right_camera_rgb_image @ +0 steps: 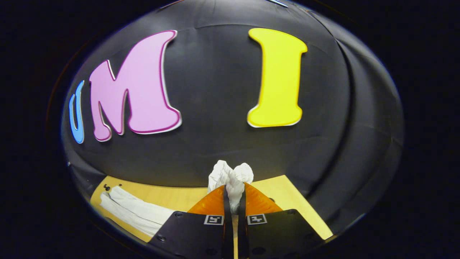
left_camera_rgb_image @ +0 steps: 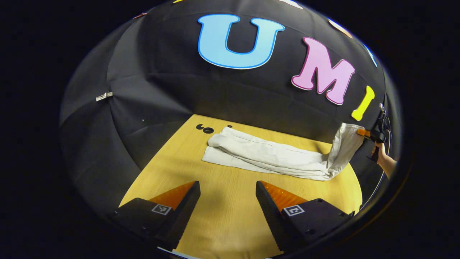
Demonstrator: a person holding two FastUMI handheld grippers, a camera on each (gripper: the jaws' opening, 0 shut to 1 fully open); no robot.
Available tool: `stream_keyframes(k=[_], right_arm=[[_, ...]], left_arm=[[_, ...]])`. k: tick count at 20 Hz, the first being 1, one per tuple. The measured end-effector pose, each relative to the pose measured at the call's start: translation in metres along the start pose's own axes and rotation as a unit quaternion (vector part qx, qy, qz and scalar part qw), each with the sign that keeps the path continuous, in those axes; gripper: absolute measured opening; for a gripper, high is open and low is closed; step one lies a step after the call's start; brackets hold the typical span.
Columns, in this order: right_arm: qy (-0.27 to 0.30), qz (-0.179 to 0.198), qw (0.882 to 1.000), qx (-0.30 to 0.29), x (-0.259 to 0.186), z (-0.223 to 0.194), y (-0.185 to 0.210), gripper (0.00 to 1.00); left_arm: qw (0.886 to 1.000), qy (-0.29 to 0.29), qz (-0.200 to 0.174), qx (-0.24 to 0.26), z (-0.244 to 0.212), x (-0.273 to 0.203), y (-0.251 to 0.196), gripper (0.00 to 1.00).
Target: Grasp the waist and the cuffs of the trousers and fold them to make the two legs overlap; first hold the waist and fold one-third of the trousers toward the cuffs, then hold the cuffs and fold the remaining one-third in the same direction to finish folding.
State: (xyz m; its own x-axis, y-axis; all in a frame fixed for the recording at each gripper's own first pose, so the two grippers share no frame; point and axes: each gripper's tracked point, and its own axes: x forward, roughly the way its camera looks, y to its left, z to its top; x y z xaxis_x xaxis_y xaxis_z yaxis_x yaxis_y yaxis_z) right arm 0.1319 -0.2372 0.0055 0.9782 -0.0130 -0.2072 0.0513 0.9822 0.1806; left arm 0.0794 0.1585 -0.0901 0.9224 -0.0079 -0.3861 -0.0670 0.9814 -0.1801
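White trousers [left_camera_rgb_image: 266, 154] lie lengthwise across the wooden table [left_camera_rgb_image: 222, 216], their legs stacked one on the other. In the left gripper view, their right end is lifted off the table and held by my right gripper [left_camera_rgb_image: 370, 133], with a hand [left_camera_rgb_image: 383, 158] behind it. In the right gripper view, my right gripper [right_camera_rgb_image: 234, 190] is shut on a bunched white end of the trousers [right_camera_rgb_image: 231, 174]; the rest lies flat at lower left. I cannot tell whether this end is the waist or the cuffs. My left gripper [left_camera_rgb_image: 228, 187] hovers open over bare table, in front of the trousers.
Small dark holes [left_camera_rgb_image: 205, 128] mark the table near the trousers' left end. The black booth wall stands close behind the table. The table's right edge [right_camera_rgb_image: 305, 212] runs just beside my right gripper.
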Motion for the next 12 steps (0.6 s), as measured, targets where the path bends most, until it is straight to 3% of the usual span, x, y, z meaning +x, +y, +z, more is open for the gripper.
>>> stream_keyframes(k=[1, 2, 6, 12], right_arm=[[-0.001, 0.019, 1.0, 0.005, 0.0, 0.001, -0.002, 0.08], [-0.005, 0.037, 0.999, 0.005, 0.001, -0.002, -0.002, 0.09], [-0.014, 0.101, 0.995, -0.001, -0.001, 0.0, -0.001, 0.09], [0.024, 0.14, 0.99, -0.011, 0.0, -0.007, 0.0, 0.09]], left_arm=[[1.0, 0.002, 0.001, 0.006, -0.004, 0.002, 0.002, 0.92], [1.0, 0.004, 0.001, 0.009, -0.006, 0.004, 0.003, 0.97], [1.0, -0.006, -0.01, -0.024, -0.01, 0.019, 0.003, 0.97], [0.994, -0.002, -0.02, -0.11, -0.021, 0.052, 0.013, 0.97]])
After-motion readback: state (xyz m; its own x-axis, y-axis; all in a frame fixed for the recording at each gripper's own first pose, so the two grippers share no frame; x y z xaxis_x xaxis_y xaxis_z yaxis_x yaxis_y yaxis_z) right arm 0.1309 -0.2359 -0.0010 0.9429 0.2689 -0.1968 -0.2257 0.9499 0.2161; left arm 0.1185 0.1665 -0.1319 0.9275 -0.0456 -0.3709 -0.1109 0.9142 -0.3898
